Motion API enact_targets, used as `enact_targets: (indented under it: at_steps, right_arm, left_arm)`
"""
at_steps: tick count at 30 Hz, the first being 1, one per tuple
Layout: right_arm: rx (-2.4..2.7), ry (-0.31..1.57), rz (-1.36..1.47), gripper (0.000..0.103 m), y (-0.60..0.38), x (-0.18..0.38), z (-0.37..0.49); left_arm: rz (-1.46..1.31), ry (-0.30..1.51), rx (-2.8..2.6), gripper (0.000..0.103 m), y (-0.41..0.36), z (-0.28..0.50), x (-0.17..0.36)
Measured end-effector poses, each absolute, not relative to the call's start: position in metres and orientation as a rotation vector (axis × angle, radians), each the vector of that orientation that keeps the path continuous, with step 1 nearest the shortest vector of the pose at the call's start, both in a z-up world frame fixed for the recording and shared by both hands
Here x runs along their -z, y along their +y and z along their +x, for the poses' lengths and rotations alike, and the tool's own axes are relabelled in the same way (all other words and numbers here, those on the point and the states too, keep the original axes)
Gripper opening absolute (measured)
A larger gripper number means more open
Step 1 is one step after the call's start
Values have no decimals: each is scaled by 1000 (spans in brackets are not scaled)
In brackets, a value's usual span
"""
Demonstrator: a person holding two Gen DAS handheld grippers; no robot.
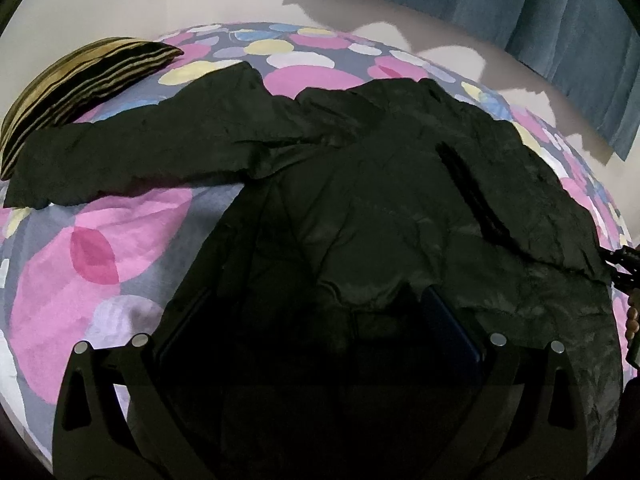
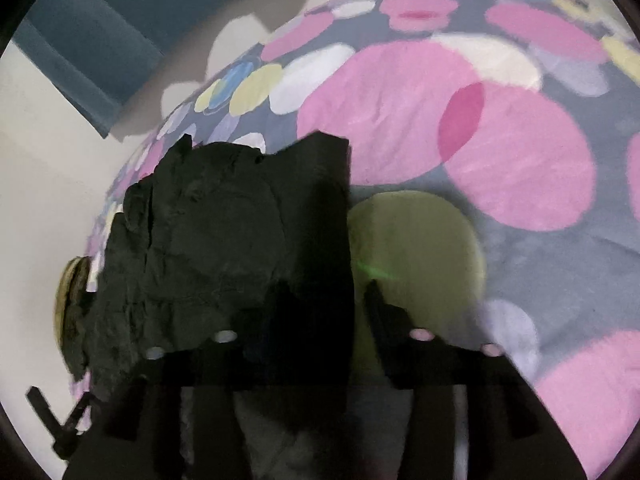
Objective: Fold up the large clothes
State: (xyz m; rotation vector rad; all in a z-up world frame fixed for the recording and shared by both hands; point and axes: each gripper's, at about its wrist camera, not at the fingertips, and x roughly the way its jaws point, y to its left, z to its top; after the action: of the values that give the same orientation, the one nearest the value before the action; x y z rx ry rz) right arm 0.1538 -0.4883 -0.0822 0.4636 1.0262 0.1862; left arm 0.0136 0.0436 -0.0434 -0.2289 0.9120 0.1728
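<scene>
Spotted bedsheet [image 1: 100, 248] — jacket [image 1: 360, 208] under left claw [image 1: 320, 360]

home bedroom | spotted bedsheet [image 1: 100, 240] | striped pillow [image 1: 72, 88] | blue curtain [image 1: 520, 12]

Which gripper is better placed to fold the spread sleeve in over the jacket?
Probably the left. The spread sleeve shows only in its view, reaching toward the striped pillow. The right gripper sits at the jacket's other edge.
</scene>
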Motion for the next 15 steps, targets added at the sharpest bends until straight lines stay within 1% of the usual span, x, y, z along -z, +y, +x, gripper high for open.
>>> enact_targets:
  at_steps: [1,5,8,13,15]
  right_arm:
    - [-192,1008,452,65,-484,76,146]
    - [-280,951,437,71,-463,56,103]
    - [-324,951,429,71,-449,54,74]
    - [-345,1012,424,71,-434,63,43]
    - [-350,1047,397,74,-430,72,37]
  left_arm:
    - [-228,908,-169,101,44,11,41]
    - [-254,896,-153,101,52,2,35]
    - [-267,875,-144,101,61,-7,28]
    - [-275,838,-169,101,81,-22,20]
    - [-280,824,-197,101,96,-28,20]
